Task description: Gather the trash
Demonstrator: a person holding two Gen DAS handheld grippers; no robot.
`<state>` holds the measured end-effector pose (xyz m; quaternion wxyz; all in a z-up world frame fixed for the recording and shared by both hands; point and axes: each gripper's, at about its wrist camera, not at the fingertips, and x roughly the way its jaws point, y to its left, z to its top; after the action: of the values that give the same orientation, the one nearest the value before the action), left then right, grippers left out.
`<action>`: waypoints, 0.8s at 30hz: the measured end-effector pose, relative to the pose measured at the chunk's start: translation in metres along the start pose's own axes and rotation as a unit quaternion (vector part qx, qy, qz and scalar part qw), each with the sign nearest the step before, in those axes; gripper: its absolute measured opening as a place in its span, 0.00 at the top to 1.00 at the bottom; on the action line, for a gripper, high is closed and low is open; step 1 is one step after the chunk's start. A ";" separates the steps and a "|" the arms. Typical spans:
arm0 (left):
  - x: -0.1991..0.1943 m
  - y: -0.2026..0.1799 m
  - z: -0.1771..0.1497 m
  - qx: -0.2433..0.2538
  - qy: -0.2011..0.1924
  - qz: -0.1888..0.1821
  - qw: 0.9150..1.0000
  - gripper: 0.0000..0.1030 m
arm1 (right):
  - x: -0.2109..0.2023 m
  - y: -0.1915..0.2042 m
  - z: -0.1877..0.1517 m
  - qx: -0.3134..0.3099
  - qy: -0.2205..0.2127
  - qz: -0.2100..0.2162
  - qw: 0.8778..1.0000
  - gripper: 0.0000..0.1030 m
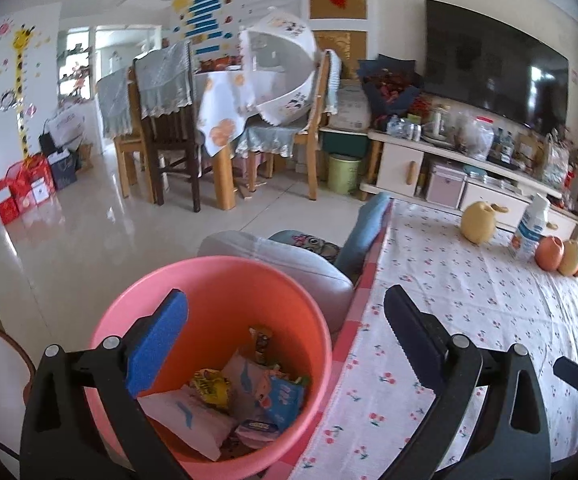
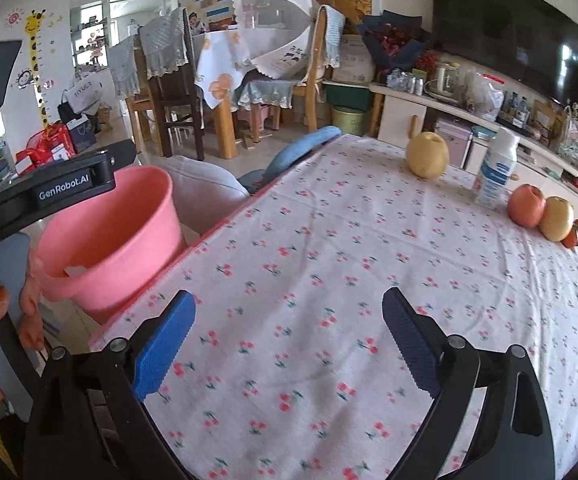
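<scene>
Black left gripper (image 2: pixel 101 168), "GenRobot.AI" label

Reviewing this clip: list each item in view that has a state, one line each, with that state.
left gripper: open, empty, over the bin
right gripper: open, empty, over the tablecloth
pink bin: upright, holds wrappers
wrappers: inside the bin
white bottle: upright, capped
tablecloth: spread flat, no trash visible on it
</scene>
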<state>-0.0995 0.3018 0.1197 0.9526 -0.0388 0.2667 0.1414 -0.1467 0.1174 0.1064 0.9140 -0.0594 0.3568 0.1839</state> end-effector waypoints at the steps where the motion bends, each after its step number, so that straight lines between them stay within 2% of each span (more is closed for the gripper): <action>1: 0.000 -0.005 0.001 0.004 -0.001 -0.002 1.000 0.04 | -0.003 -0.002 -0.002 -0.001 0.000 -0.004 1.000 0.09; 6: -0.010 -0.030 -0.004 0.025 -0.008 -0.027 0.999 0.04 | -0.016 -0.020 -0.015 0.007 -0.002 -0.020 1.000 0.09; 24: -0.060 -0.115 -0.028 0.120 -0.015 -0.056 0.991 0.04 | -0.081 -0.091 -0.061 0.057 -0.011 -0.085 0.995 0.09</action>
<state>-0.1286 0.1727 0.1269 0.9608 0.0633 0.2644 0.0550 -0.2051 -0.0052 0.1140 0.9320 -0.0356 0.3504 0.0861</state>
